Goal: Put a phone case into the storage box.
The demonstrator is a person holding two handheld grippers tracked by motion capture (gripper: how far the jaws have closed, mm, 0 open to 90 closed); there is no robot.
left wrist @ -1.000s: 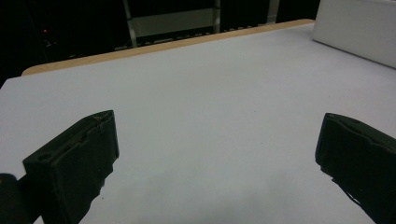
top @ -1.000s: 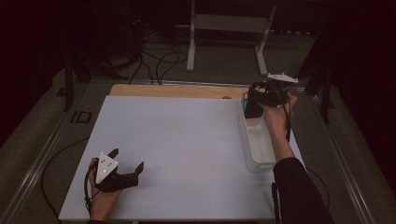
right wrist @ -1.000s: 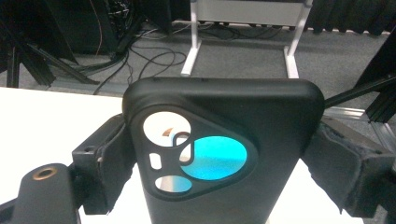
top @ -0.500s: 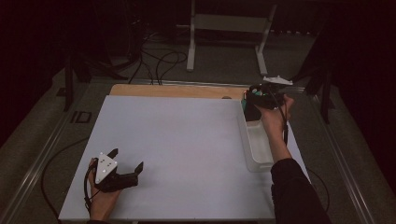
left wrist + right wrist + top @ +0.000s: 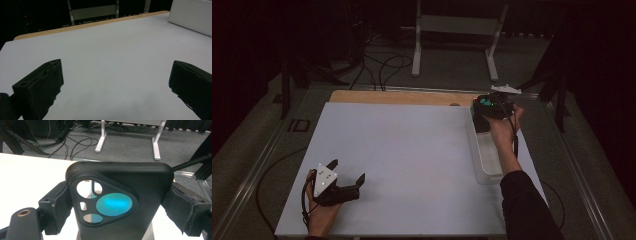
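Item: one black phone case (image 5: 120,202), camera cut-out facing the lens, gripped across its width by the right claw (image 5: 492,106) — both jaws pressed against its sides, closed on it. In the high view it was held aloft above the far end of a clear plastic bin (image 5: 486,159) that stood along the right edge of the white tabletop (image 5: 412,150); whether it was being lifted out or brought down, the frames did not settle. Item: left claw (image 5: 346,171), resting low at the near left of the tabletop, jaws spread wide with nothing between them, well apart from the bin. Item: a wooden strip (image 5: 397,97) along the tabletop's far edge; cables and a metal stand (image 5: 457,30) on the floor beyond. Progress, by my reckoning: the grasp was done and secure; the case had yet to be set down anywhere — most of the handling seemed left, and the left claw had no share in it so far.
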